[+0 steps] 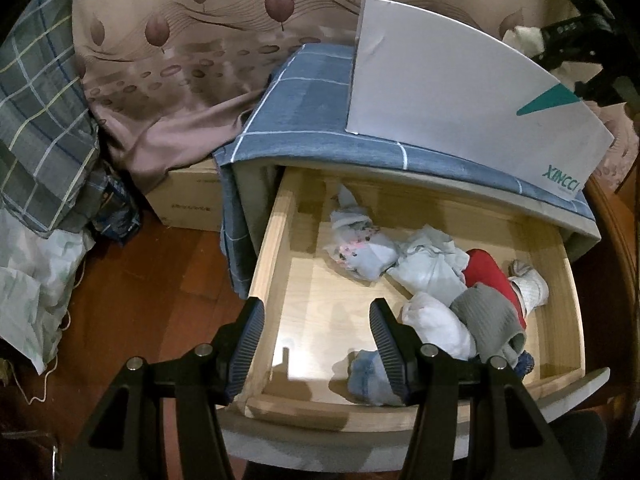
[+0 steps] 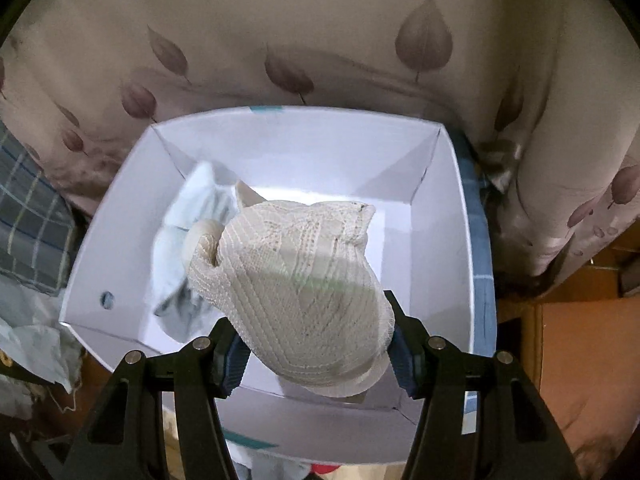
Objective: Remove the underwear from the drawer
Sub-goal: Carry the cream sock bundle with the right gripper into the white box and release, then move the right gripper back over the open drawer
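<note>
In the left wrist view, the left gripper (image 1: 317,334) hovers at lower centre with fingers spread wide and bare, above the open wooden drawer (image 1: 280,240), where rolled underwear (image 1: 430,268) lies heaped at centre right; one bluish piece is half hidden behind the right finger. In the right wrist view, the right gripper (image 2: 318,354) clamps a cream lace garment (image 2: 296,280) over the white box (image 2: 452,216), covering its fingertips; a blurred pale cloth (image 2: 188,240) lies inside at left.

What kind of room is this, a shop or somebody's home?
Most likely a bedroom at home. An open wooden drawer holds rolled socks and underwear, a leaf-print curtain hangs behind, and checked bedding is piled beside it on the left.
</note>
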`<state>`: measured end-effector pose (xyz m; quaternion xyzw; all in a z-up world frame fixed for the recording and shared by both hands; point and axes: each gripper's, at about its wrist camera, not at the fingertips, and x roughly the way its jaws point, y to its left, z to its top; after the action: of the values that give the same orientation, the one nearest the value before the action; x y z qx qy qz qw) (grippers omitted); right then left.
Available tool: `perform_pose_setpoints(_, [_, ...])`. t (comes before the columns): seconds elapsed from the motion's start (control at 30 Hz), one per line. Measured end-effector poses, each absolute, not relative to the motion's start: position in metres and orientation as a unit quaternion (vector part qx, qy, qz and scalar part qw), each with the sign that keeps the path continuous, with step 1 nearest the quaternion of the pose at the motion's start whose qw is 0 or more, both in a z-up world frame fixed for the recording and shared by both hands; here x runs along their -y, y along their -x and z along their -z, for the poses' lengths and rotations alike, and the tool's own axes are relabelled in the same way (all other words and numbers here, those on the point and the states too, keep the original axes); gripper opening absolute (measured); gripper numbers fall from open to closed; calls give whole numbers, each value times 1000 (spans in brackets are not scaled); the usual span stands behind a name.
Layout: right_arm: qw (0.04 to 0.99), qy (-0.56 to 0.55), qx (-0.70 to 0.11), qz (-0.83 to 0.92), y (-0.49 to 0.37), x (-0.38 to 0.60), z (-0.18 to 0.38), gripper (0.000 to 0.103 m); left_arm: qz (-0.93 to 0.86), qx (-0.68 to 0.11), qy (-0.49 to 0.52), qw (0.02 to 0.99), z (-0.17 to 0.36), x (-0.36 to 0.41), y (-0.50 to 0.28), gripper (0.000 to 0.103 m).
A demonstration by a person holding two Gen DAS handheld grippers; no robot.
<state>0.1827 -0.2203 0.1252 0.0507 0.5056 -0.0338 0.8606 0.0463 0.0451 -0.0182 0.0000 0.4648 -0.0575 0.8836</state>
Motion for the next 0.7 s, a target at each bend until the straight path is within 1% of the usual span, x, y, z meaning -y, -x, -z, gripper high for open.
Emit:
perform_pose_setpoints(0.2, [851, -45, -522, 40, -186, 224, -106, 57, 61, -464, -3, 884, 19, -43, -47, 56])
perform_pose_setpoints(0.4, [852, -17, -522, 36, -186, 216, -104, 62, 60, -466, -3, 883, 19, -42, -47, 56])
perform_pose_setpoints(0.53, [856, -18, -516, 31, -187, 214, -111, 73, 60, -466, -3, 883, 19, -42, -47, 56])
perform_pose_setpoints(0.67, [863, -26, -505, 20, -177, 214, -126, 73, 60, -467, -1, 882, 20, -43, -47, 56])
perform_pose_setpoints(0.7, [865, -28, -501, 7, -171, 214, -132, 72, 60, -468, 0, 882, 20, -43, -47, 56])
